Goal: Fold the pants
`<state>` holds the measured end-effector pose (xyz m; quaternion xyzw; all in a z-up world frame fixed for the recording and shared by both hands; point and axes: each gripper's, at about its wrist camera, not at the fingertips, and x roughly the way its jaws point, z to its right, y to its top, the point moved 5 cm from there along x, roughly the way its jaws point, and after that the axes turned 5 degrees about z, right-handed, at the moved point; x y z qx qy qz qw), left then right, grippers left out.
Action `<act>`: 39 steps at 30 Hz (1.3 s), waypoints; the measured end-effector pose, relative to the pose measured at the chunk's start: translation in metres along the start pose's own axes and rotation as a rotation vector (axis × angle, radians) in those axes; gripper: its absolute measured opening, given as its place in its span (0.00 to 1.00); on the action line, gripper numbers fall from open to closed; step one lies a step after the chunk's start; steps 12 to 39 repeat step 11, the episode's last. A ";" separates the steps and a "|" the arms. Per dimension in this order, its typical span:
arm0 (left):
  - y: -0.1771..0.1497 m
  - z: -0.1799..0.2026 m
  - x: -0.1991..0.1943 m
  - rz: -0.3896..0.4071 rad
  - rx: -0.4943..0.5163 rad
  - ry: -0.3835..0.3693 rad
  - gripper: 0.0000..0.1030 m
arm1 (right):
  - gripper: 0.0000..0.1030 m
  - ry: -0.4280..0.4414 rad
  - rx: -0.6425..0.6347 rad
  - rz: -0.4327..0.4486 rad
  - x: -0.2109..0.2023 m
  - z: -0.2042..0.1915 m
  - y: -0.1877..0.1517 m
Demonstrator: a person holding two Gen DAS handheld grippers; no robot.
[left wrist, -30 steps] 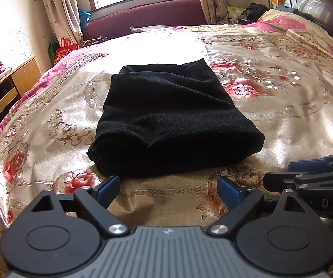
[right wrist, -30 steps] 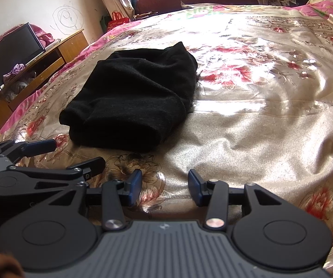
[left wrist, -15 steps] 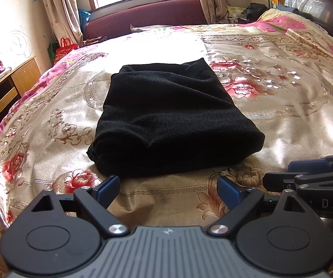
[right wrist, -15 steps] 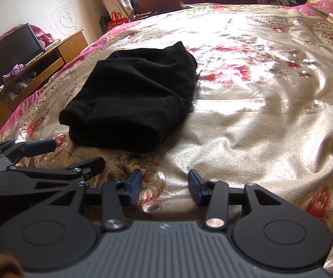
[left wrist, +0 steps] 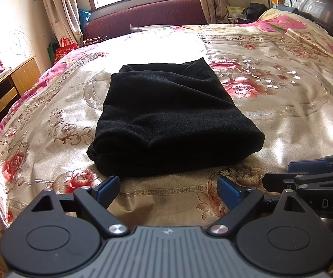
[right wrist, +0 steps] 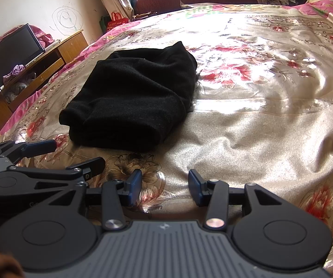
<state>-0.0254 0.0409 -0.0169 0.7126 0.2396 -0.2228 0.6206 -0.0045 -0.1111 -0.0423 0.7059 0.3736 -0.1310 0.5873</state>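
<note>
The black pants (left wrist: pixel 166 115) lie folded into a thick rectangle on the floral bedspread (left wrist: pixel 282 106); they also show in the right wrist view (right wrist: pixel 134 99). My left gripper (left wrist: pixel 167 191) is open and empty, just short of the bundle's near edge. My right gripper (right wrist: pixel 164 186) is open and empty, low over the bedspread to the right of the bundle. Each gripper shows in the other's view: the right one (left wrist: pixel 310 173) at the right edge, the left one (right wrist: pixel 57 159) at the lower left.
A wooden TV stand (right wrist: pixel 39 69) with a dark screen (right wrist: pixel 13 51) stands left of the bed. A maroon sofa (left wrist: pixel 148 16) and curtains sit under the window behind. A dark headboard (left wrist: pixel 324 2) is at the far right.
</note>
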 end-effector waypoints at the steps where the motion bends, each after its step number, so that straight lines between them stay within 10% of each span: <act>1: 0.000 0.000 0.000 0.000 0.001 0.000 1.00 | 0.44 0.000 0.000 0.000 0.000 0.000 0.000; 39: 0.000 0.001 -0.001 0.012 0.009 0.017 1.00 | 0.46 0.002 0.002 0.002 0.000 -0.001 -0.001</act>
